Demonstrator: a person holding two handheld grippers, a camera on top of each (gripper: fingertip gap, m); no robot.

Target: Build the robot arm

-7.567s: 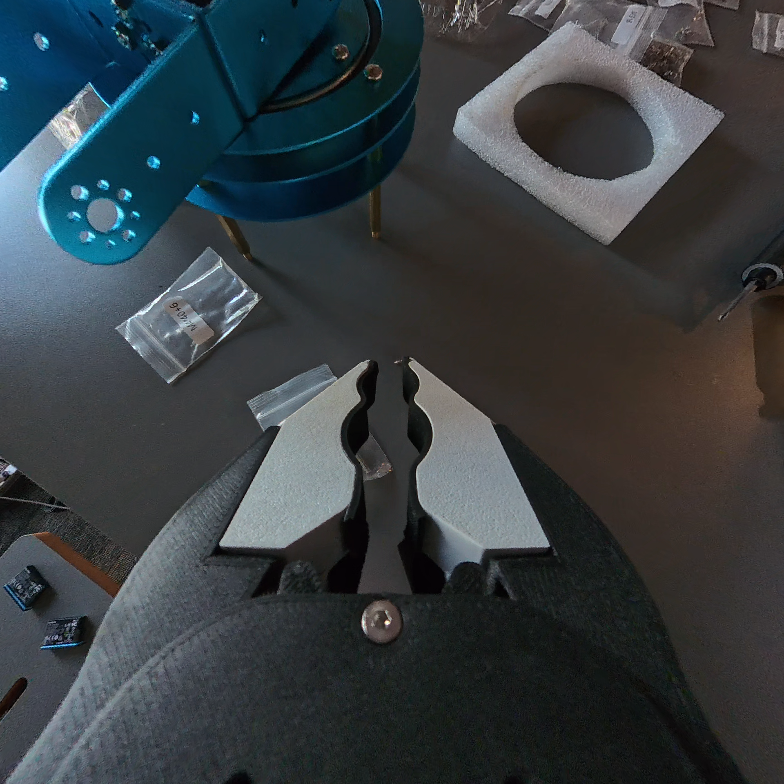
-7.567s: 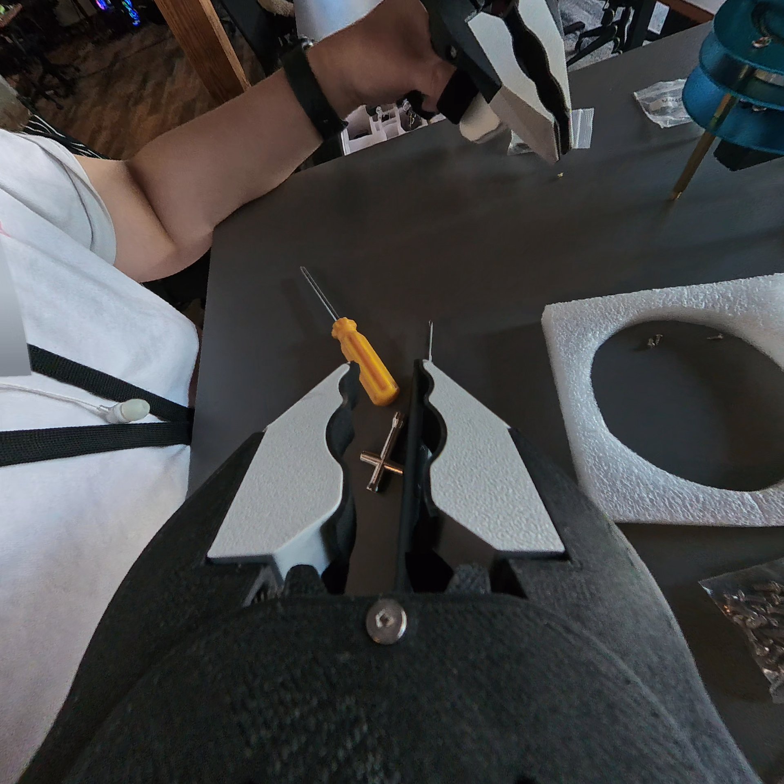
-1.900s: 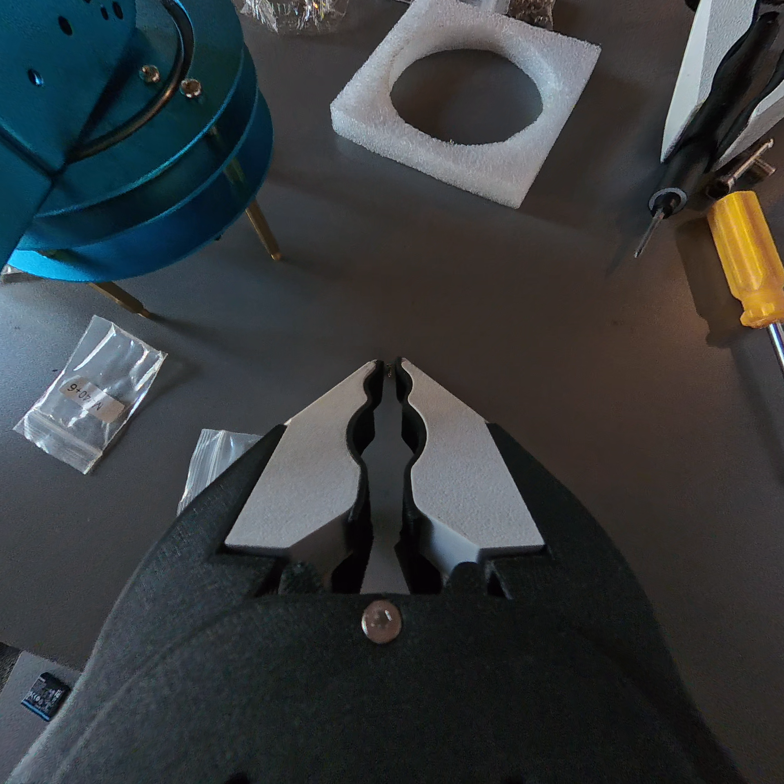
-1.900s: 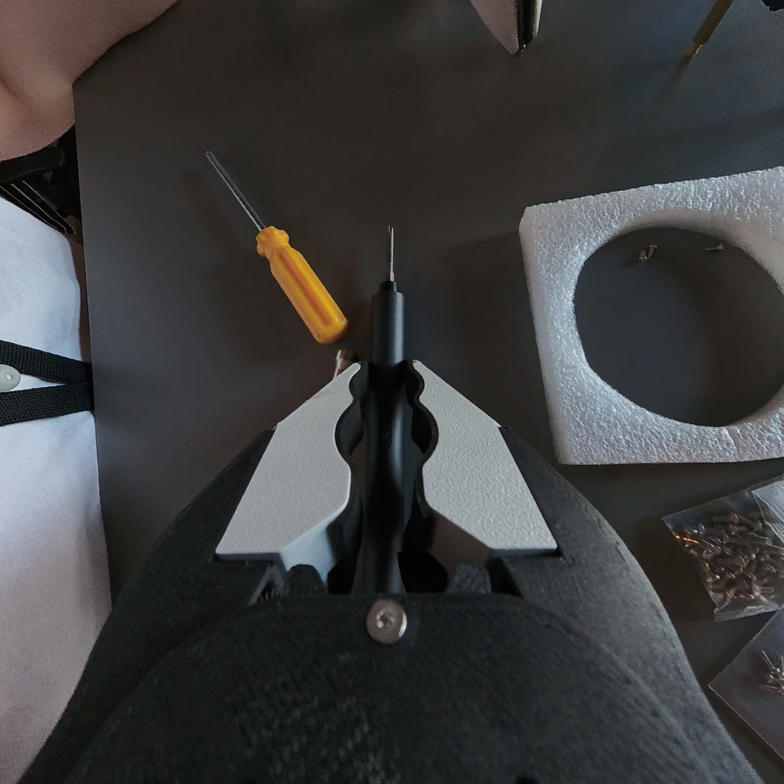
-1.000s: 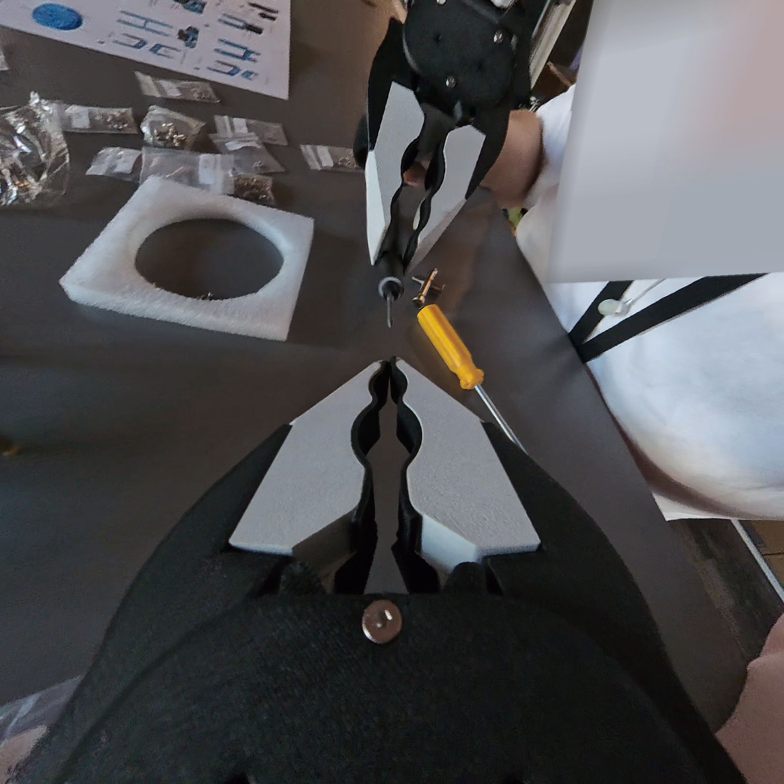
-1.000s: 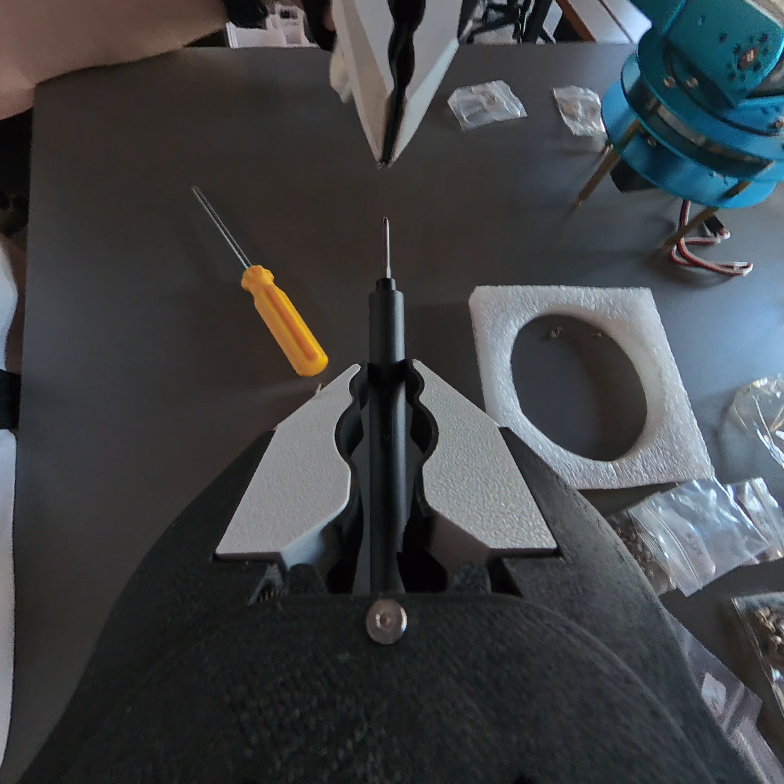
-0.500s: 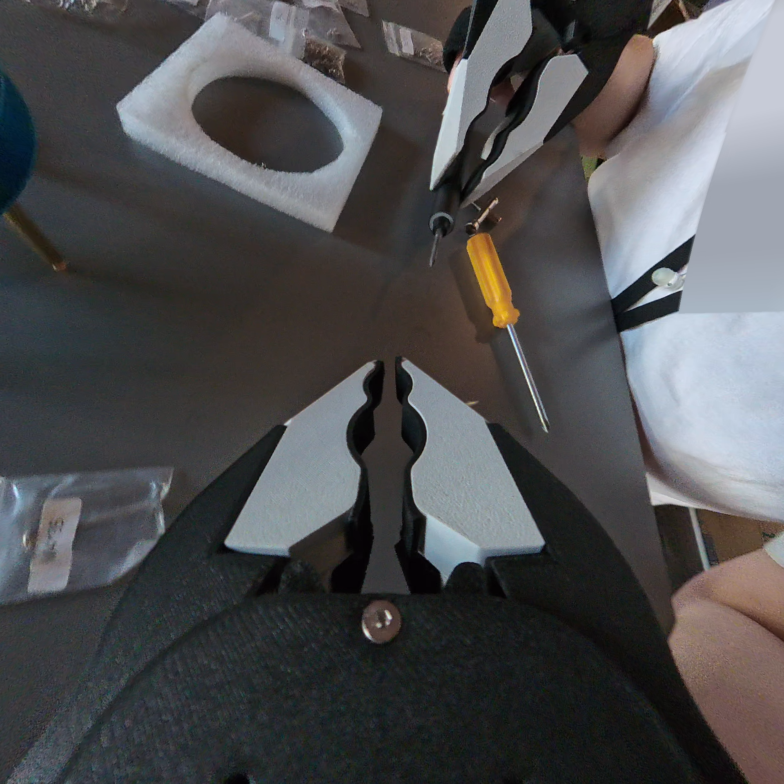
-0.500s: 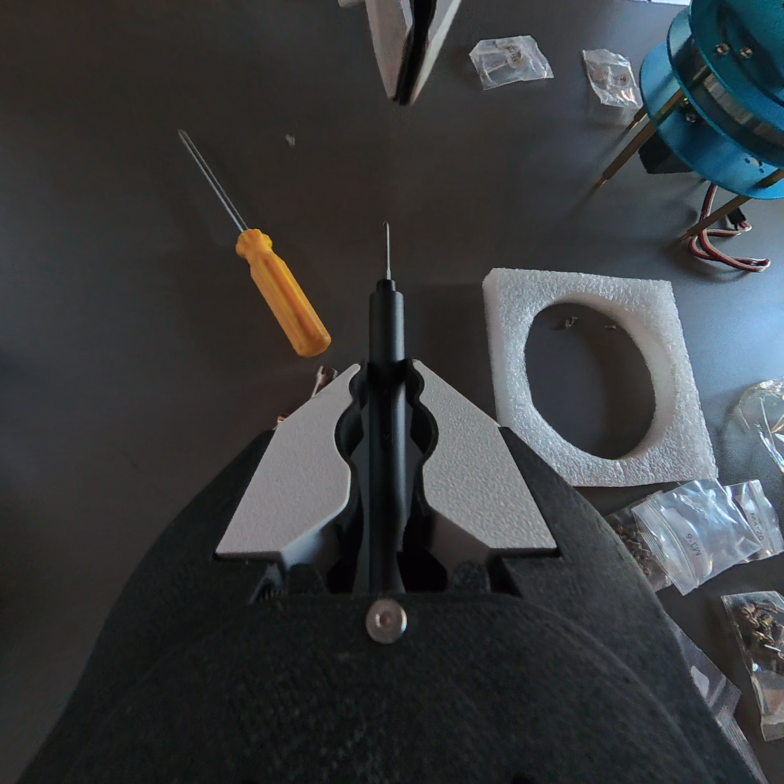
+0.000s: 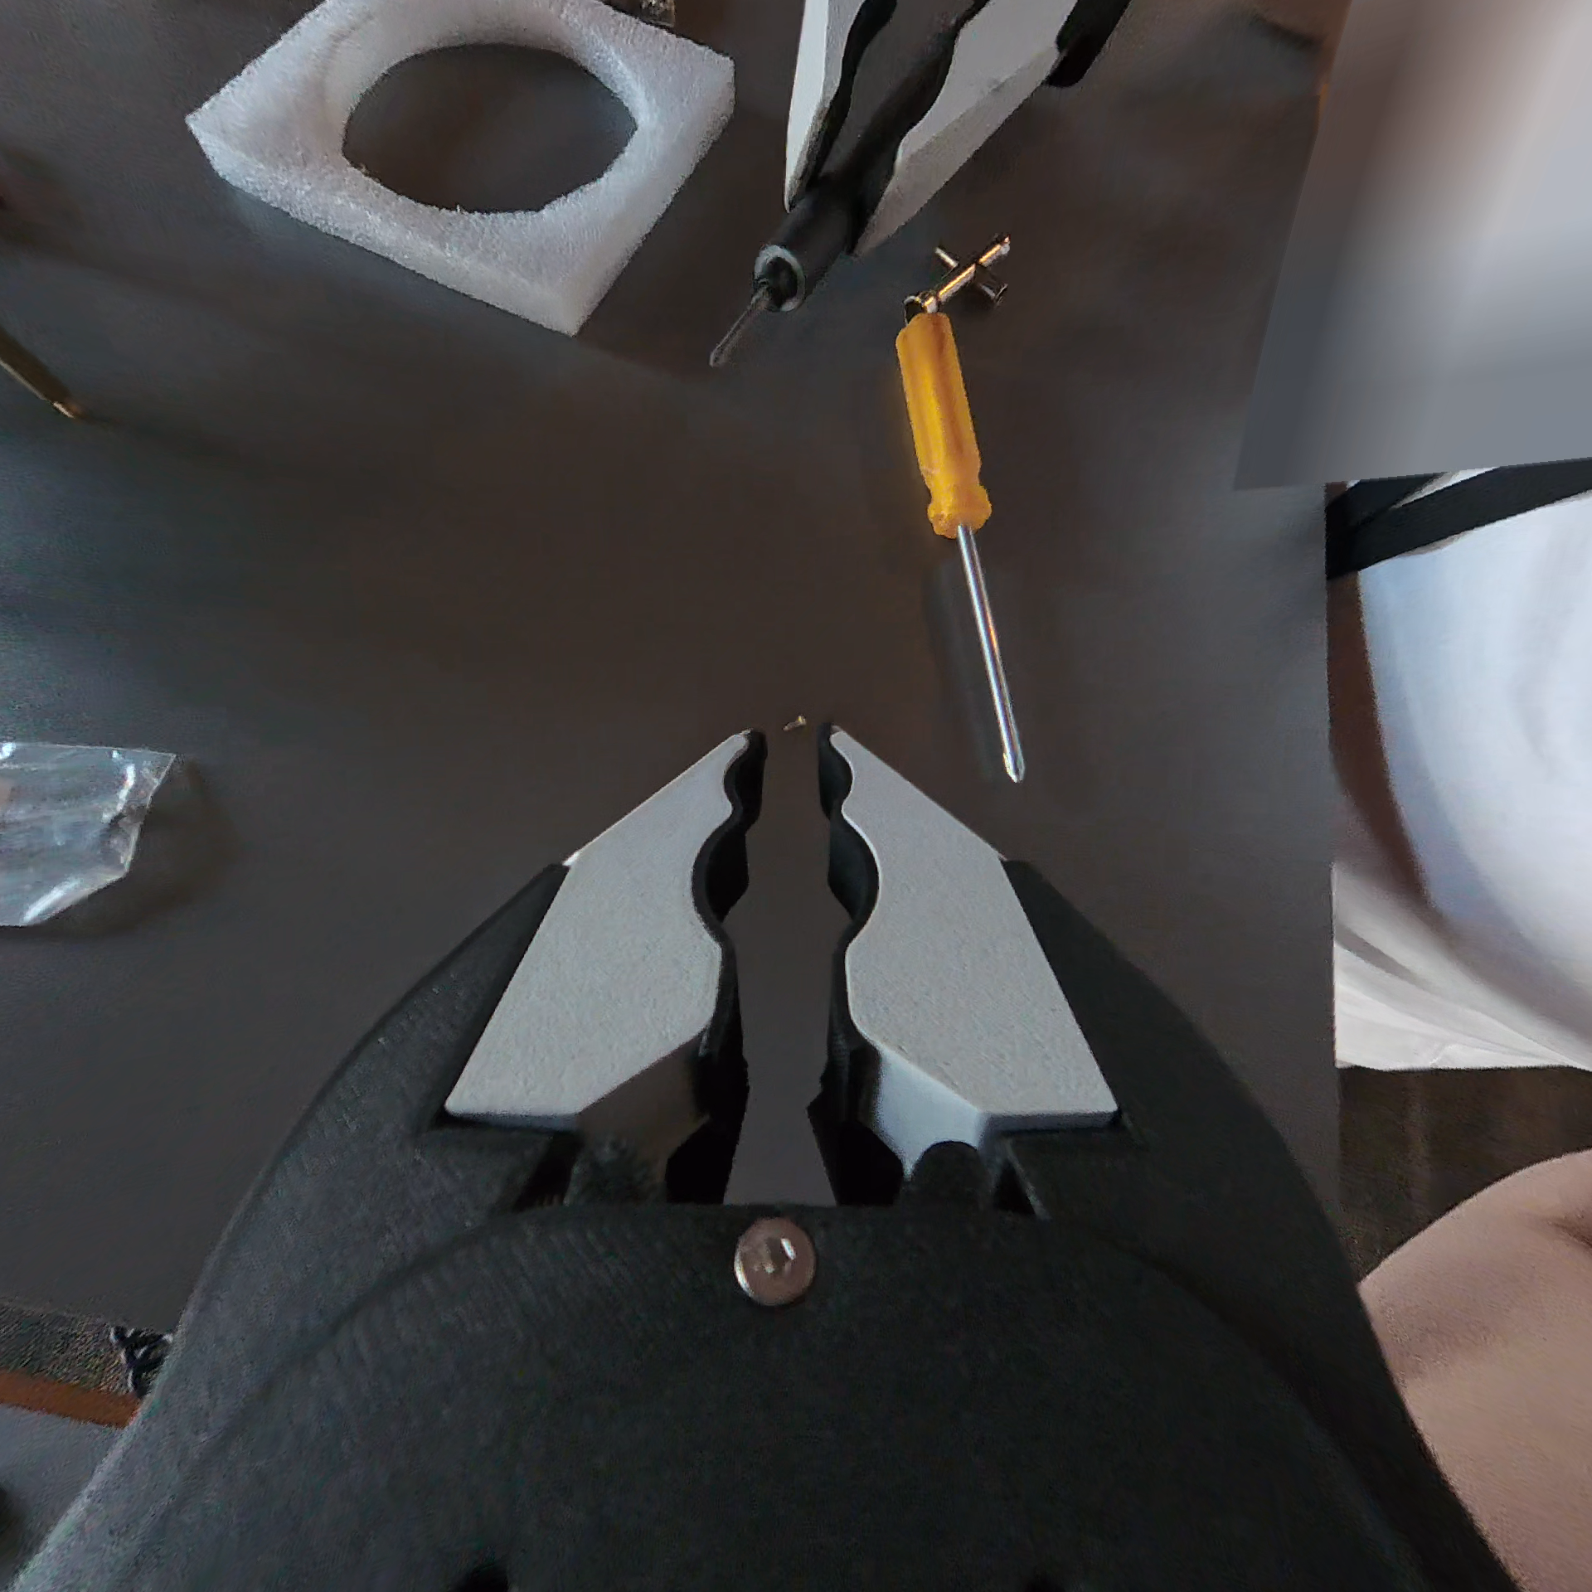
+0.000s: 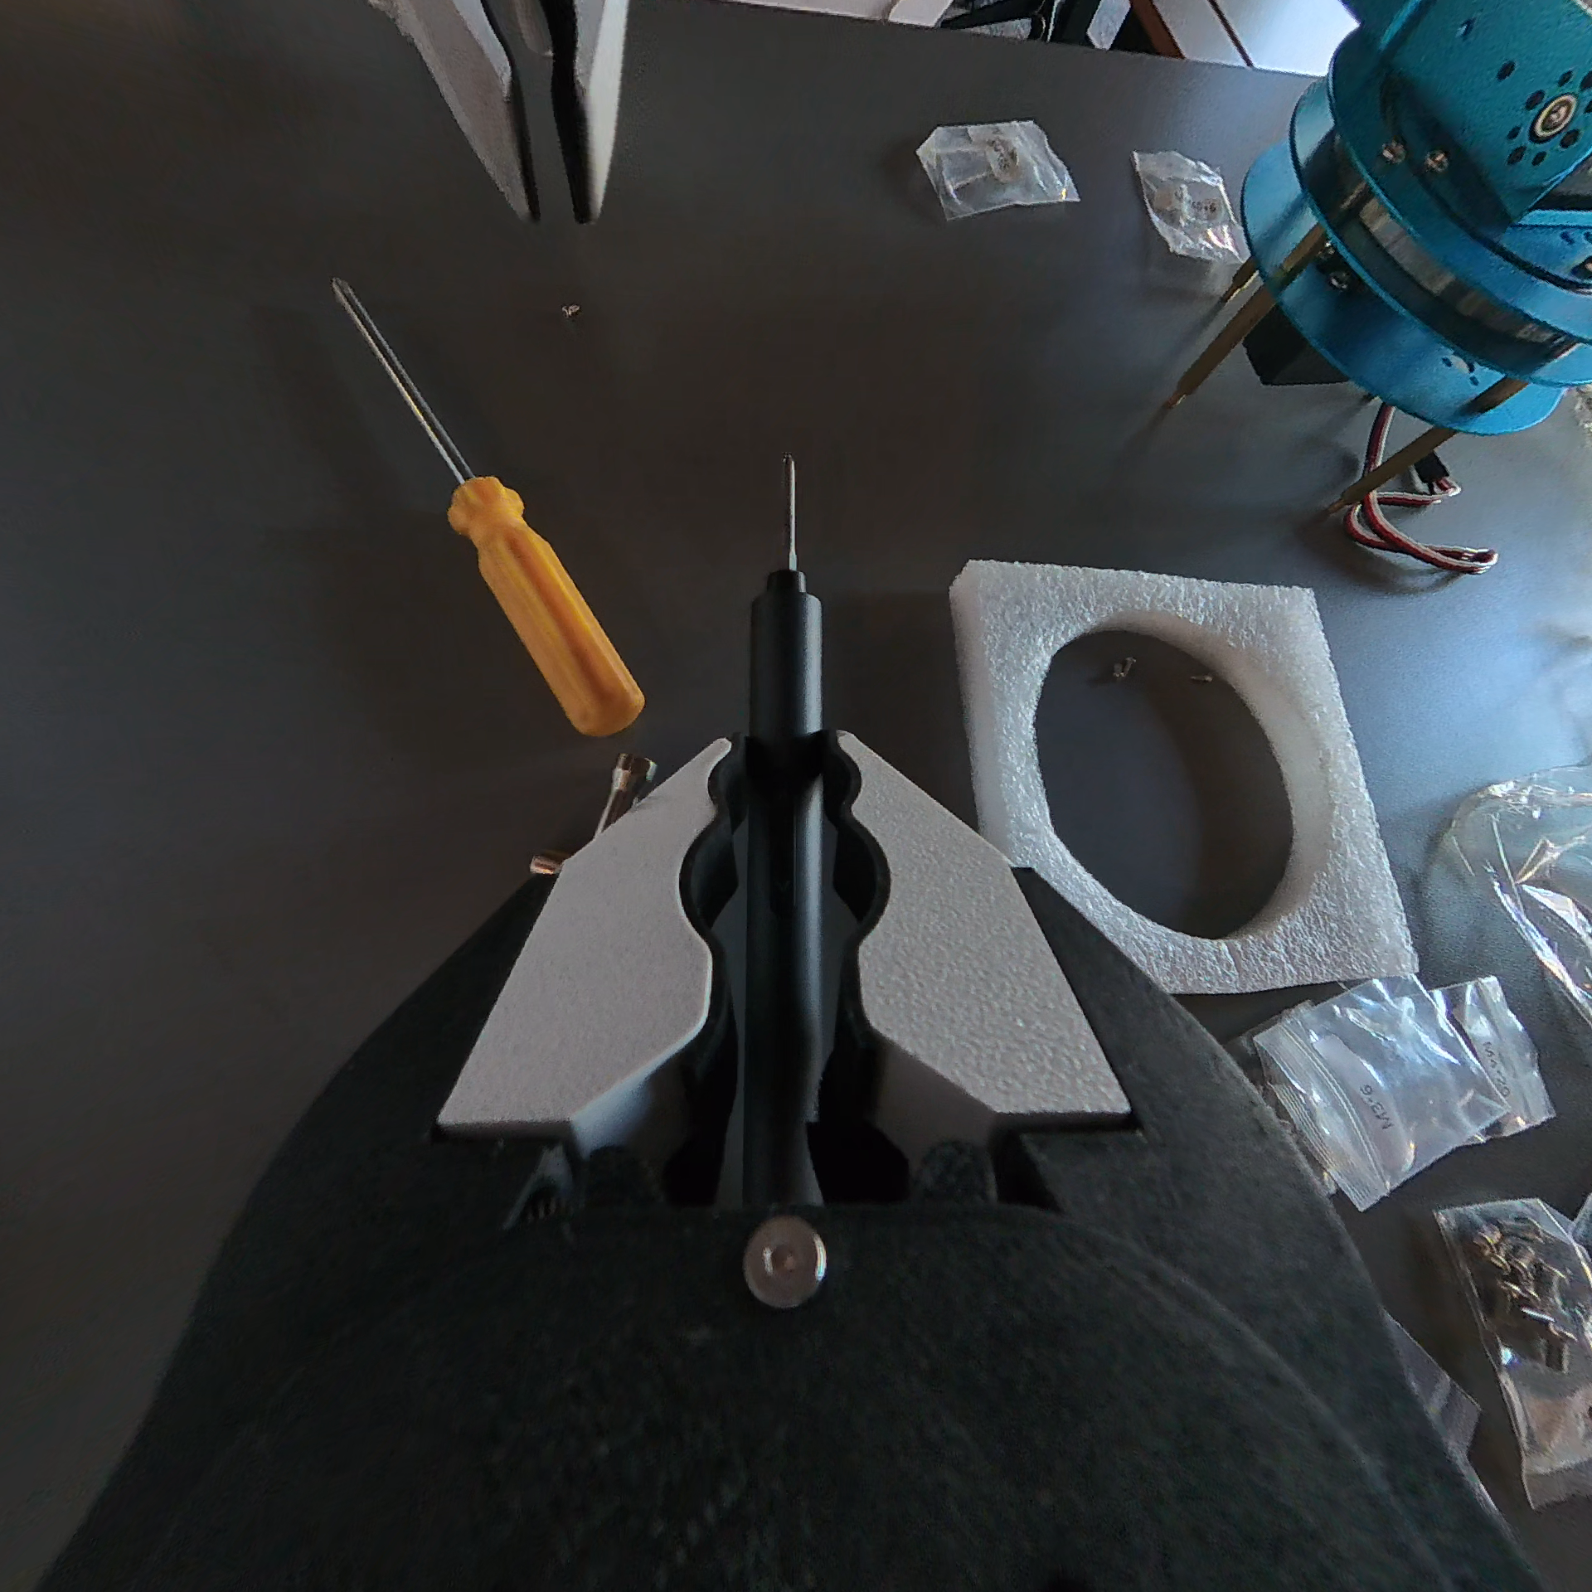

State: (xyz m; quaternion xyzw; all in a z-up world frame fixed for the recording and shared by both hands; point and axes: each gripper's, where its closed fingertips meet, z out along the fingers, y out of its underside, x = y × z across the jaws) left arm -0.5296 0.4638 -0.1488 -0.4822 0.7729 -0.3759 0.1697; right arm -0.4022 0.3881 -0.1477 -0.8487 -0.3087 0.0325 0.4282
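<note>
My left gripper (image 9: 791,741) hovers low over the dark table with its jaws slightly apart and nothing between them. A tiny screw (image 9: 794,725) lies on the table just ahead of its tips; it also shows in the right wrist view (image 10: 569,310), below the left gripper (image 10: 560,215). My right gripper (image 10: 784,741) is shut on a black precision screwdriver (image 10: 784,655), whose thin bit points toward the screw. The left wrist view shows that right gripper (image 9: 870,198) and its screwdriver (image 9: 780,267) above the table. A yellow-handled screwdriver (image 10: 543,620) (image 9: 943,422) lies loose beside them.
A small cross-shaped metal wrench (image 9: 969,267) lies by the yellow handle. A white foam frame (image 10: 1146,594) holds two small screws in its hole. A blue metal robot base (image 10: 1421,258) stands on brass legs at the far right. Bags of screws (image 10: 1396,1085) lie nearby. A person's white shirt (image 9: 1464,775) is at the table edge. My right fingertips sit around 15 cm from my left ones.
The left gripper's jaws have parted a little, and the tiny screw now lies on the table ahead of the tips. The right gripper still holds the black screwdriver and has shifted slightly.
</note>
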